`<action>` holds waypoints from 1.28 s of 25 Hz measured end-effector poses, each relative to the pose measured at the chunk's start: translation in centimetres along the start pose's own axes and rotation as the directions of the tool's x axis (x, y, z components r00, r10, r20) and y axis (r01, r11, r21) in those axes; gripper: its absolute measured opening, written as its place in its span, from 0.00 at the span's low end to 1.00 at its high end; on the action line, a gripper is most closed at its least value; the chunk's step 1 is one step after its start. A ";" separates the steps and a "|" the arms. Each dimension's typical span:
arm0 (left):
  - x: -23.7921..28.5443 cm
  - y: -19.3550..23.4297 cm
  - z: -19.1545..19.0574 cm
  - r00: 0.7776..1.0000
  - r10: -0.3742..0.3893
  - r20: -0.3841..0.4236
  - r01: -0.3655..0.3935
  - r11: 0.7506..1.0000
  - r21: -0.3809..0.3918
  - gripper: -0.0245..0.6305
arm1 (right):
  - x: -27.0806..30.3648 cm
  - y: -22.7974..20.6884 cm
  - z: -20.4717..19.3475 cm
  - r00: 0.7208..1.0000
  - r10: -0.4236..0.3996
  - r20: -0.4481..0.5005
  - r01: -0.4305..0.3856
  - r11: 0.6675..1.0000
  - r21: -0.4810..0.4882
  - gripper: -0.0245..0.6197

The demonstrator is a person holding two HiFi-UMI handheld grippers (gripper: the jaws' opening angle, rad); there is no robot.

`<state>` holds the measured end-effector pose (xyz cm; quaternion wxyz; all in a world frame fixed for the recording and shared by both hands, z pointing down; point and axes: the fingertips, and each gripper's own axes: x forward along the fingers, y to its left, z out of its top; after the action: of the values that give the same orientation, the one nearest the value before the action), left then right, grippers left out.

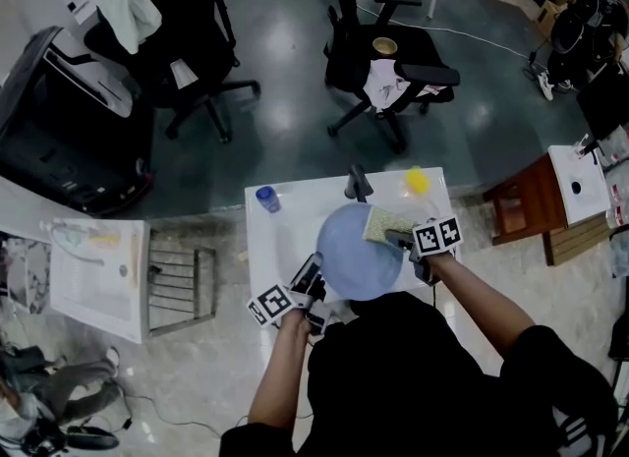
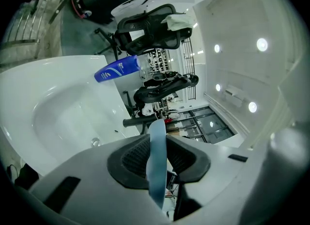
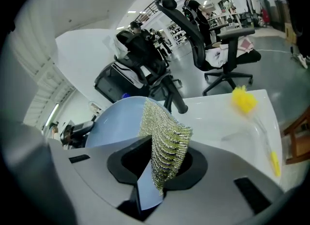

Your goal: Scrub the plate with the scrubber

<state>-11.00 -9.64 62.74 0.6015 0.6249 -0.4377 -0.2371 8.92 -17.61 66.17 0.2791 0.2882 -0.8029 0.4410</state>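
The blue plate point(image 1: 356, 249) was held above the near half of the white sink point(image 1: 285, 239), its broad face turned up and tipped a little. Being round, it had no long side to speak of.

The left gripper point(image 1: 314, 273) had its jaws drawn in narrow on the plate's near-left rim, clamping it. The right gripper point(image 1: 400, 240) gripped a green-gold mesh scrubber point(image 1: 383, 224), which stuck out past the jaws and lay at the plate's far-right rim.

The left gripper view caught the plate point(image 2: 156, 161) edge-on, a thin upright strip pinched between the pads, with a blue bottle point(image 2: 117, 69) at the sink's far-left corner and the black tap point(image 2: 140, 121) beyond. The right gripper view showed instead the plate's wide face point(image 3: 116, 120) behind the scrubber point(image 3: 164, 142), plus a yellow brush point(image 3: 242, 99) near the far-right corner. Only the head view took in both grippers at once, along with the office chairs point(image 1: 388, 62) on the floor beyond.
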 end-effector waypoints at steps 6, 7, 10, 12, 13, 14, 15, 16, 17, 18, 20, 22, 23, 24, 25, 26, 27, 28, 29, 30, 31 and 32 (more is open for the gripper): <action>-0.2 -0.1 0.3 1.000 -0.019 0.006 0.019 1.000 -0.010 0.18 | -0.2 -0.6 0.2 1.000 -0.024 0.005 0.024 1.000 -0.018 0.15; -0.3 0.0 0.4 1.000 -0.018 0.008 0.018 1.000 -0.014 0.18 | -0.2 -0.4 0.0 1.000 -0.018 0.001 0.018 1.000 -0.018 0.15; -0.4 0.4 0.3 1.000 -0.010 0.012 0.010 1.000 -0.028 0.18 | -0.2 0.3 -1.3 0.999 0.013 -0.030 -0.013 1.000 -0.018 0.15; -0.4 0.5 0.4 1.000 -0.019 0.012 0.019 1.000 -0.025 0.18 | -0.2 1.1 -2.4 0.997 0.041 -0.059 -0.042 0.999 -0.020 0.15; -0.5 0.6 0.3 1.000 -0.017 0.010 0.017 1.000 -0.022 0.18 | -0.1 1.6 -3.1 0.996 0.057 -0.076 -0.059 0.998 -0.020 0.15; -0.6 0.8 0.3 1.000 -0.011 0.009 0.011 1.000 -0.023 0.18 | -0.1 2.2 -3.8 0.993 0.073 -0.093 -0.075 0.997 -0.018 0.15; -0.7 0.9 0.2 1.000 -0.001 0.006 0.001 1.000 -0.025 0.18 | 0.0 2.8 -4.5 0.990 0.089 -0.111 -0.091 0.996 -0.017 0.15; -0.8 1.0 0.2 1.000 0.007 0.004 -0.007 1.000 -0.023 0.18 | 0.1 3.4 -5.3 0.986 0.103 -0.128 -0.106 0.994 -0.017 0.15; -0.9 1.0 0.1 1.000 0.011 0.001 -0.011 1.000 -0.019 0.18 | 0.2 4.0 -6.1 0.983 0.115 -0.146 -0.119 0.993 -0.020 0.15; -1.0 1.1 0.1 1.000 0.011 -0.001 -0.011 1.000 -0.016 0.18 | 0.4 4.7 -6.9 0.978 0.128 -0.162 -0.134 0.991 -0.024 0.15; -1.0 1.2 -0.1 1.000 0.011 -0.003 -0.011 1.000 -0.011 0.18 | 0.7 6.0 -8.4 0.970 0.159 -0.186 -0.167 0.986 -0.026 0.15; -1.2 1.4 -0.2 1.000 0.018 -0.002 -0.018 1.000 -0.005 0.18 | 1.0 7.3 -9.6 0.958 0.201 -0.203 -0.210 0.977 -0.027 0.15; -1.2 1.6 -0.2 1.000 0.023 0.001 -0.023 1.000 -0.004 0.18 | 1.2 7.9 -10.1 0.952 0.220 -0.213 -0.232 0.972 -0.031 0.15; -1.3 1.6 -0.2 1.000 0.025 0.003 -0.025 1.000 -0.005 0.18 | 1.3 8.4 -10.6 0.945 0.235 -0.226 -0.250 0.968 -0.038 0.15; -1.3 1.7 -0.3 1.000 0.025 0.005 -0.025 1.000 -0.006 0.18 | 1.5 8.7 -11.1 0.939 0.245 -0.240 -0.263 0.964 -0.047 0.15; -1.3 1.7 -0.4 1.000 0.023 0.006 -0.023 1.000 -0.005 0.18 | 1.5 8.9 -11.5 0.935 0.249 -0.254 -0.271 0.961 -0.054 0.15; -1.3 1.7 -0.4 1.000 0.020 0.007 -0.019 1.000 -0.004 0.18 | 1.6 9.0 -11.7 0.932 0.250 -0.264 -0.275 0.960 -0.059 0.15; -1.3 1.7 -0.5 1.000 0.018 0.008 -0.018 1.000 -0.006 0.18 | 1.6 9.0 -11.9 0.930 0.251 -0.269 -0.276 0.959 -0.061 0.15; -1.4 1.7 -0.6 1.000 0.021 0.010 -0.020 1.000 -0.010 0.18 | 1.5 8.9 -11.9 0.929 0.251 -0.270 -0.277 0.959 -0.061 0.15; -1.4 1.8 -0.7 1.000 0.027 0.012 -0.026 1.000 -0.015 0.18 | 1.4 8.7 -11.8 0.930 0.252 -0.268 -0.276 0.959 -0.058 0.15; -1.4 1.8 -0.8 0.999 0.034 0.012 -0.034 0.999 -0.018 0.18 | 1.4 8.4 -11.7 0.931 0.251 -0.265 -0.274 0.960 -0.055 0.15; -1.3 1.8 -0.9 0.999 0.039 0.012 -0.039 0.999 -0.018 0.18 | 1.3 8.0 -11.6 0.933 0.249 -0.261 -0.271 0.961 -0.050 0.15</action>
<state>-11.40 -7.84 64.31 0.6087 0.6094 -0.4513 -0.2332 4.60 -4.25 67.97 0.3300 0.1089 -0.8099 0.4726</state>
